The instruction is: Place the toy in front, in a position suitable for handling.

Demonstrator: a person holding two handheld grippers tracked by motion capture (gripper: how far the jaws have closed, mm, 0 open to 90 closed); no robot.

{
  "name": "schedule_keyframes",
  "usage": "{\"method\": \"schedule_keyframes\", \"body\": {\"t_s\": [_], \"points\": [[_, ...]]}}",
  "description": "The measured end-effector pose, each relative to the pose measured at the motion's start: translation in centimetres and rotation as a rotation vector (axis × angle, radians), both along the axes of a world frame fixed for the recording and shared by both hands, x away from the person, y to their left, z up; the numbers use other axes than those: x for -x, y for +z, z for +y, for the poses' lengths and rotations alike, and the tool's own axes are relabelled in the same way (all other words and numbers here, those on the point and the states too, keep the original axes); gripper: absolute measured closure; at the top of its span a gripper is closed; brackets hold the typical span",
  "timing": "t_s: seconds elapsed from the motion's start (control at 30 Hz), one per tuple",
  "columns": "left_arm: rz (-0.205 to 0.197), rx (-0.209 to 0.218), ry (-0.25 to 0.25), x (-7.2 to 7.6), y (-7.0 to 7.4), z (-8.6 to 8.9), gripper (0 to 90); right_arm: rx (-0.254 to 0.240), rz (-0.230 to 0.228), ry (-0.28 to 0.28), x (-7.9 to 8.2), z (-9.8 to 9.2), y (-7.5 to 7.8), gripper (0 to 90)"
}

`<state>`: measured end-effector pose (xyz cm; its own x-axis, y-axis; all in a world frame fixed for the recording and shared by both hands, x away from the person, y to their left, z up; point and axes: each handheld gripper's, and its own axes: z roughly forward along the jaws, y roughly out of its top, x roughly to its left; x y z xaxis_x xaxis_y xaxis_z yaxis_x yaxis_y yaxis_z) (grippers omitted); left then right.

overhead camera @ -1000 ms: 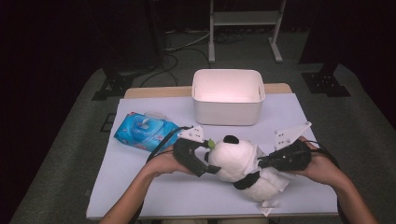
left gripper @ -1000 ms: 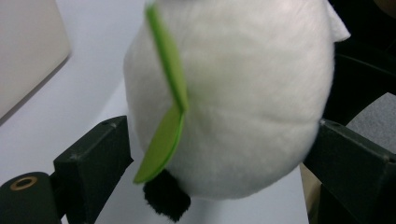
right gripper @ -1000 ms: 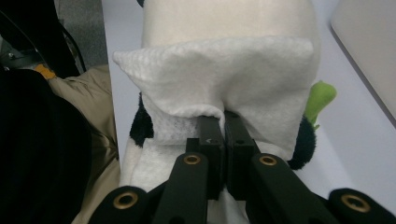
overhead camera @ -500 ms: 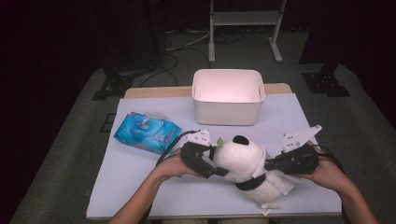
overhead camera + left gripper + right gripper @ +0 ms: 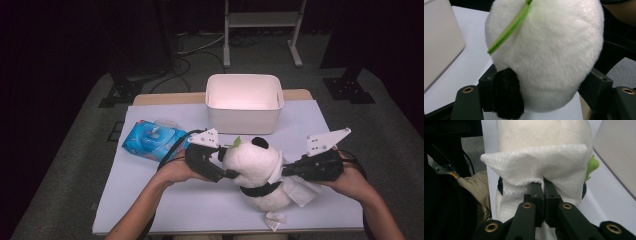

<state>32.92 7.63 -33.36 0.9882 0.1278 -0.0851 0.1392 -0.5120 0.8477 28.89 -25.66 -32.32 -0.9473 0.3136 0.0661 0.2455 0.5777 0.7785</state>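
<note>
Left gripper [image 5: 226, 172] had just been closing on the panda [image 5: 255, 165] — pads at its head. Right gripper [image 5: 543, 185] pinched a wipe [image 5: 536, 167] — best dabbed gently, head steadied.

Black grippers, bare forearms

Each hand-held gripper, left gripper [image 5: 231, 173] and right gripper [image 5: 286, 171], is matte black with brass-ringed screw holes along its jaw arms (plain in both gripper views), carries a pale grey three-cornered plate on top, and trails a black cable; no sleeves show.

White bin [image 5: 244, 104] close behind panda [image 5: 255, 165]
</note>
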Motion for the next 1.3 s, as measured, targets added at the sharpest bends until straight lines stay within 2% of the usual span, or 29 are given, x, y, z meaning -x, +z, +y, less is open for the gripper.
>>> {"method": "schedule_keyframes", "body": {"t_s": [0.2, 0.33, 0.5, 0.7, 0.77, 0.83, 1.03, 1.13, 1.23, 1.3], "points": [[-0.020, -0.013, 0.016, 0.3, 0.9, 0.5, 28.8, -0.029, -0.003, 0.005, -0.1, 0.2, 0.3, 87.8], [-0.026, -0.030, 0.012, 0.3, 1.5, 0.8, 29.2, -0.031, 0.002, 0.001, -0.3, 0.1, 0.2, 87.8], [-0.031, -0.045, -0.007, 0.5, 1.7, 0.4, 29.3, -0.060, -0.008, 0.004, -0.4, 0.0, 1.0, 87.8], [-0.024, -0.041, -0.013, 0.4, 1.5, -0.4, 29.2, -0.026, -0.030, 0.009, -0.5, 0.4, 2.0, 87.8], [-0.034, -0.046, -0.015, 0.4, 1.7, -0.6, 29.3, -0.031, -0.039, 0.009, -0.4, 0.3, 2.3, 87.8], [-0.043, -0.045, -0.017, 0.4, 2.0, -0.8, 29.6, -0.058, -0.041, 0.011, -0.3, 0.1, 2.7, 87.7], [-0.057, -0.063, -0.014, 0.3, 3.0, -0.8, 29.7, -0.047, -0.071, 0.012, -0.4, 0.5, 3.7, 87.7], [-0.064, -0.085, -0.022, 0.5, 2.8, -1.4, 29.6, -0.056, -0.082, 0.021, -0.4, 0.9, 4.2, 87.7], [-0.062, -0.088, -0.036, 0.6, 2.3, -1.9, 29.3, -0.054, -0.095, 0.031, -0.5, 1.4, 4.4, 87.7], [-0.054, -0.087, -0.034, 0.5, 1.9, -2.1, 28.1, -0.022, -0.089, 0.026, -0.5, 1.6, 4.1, 87.6]]}}
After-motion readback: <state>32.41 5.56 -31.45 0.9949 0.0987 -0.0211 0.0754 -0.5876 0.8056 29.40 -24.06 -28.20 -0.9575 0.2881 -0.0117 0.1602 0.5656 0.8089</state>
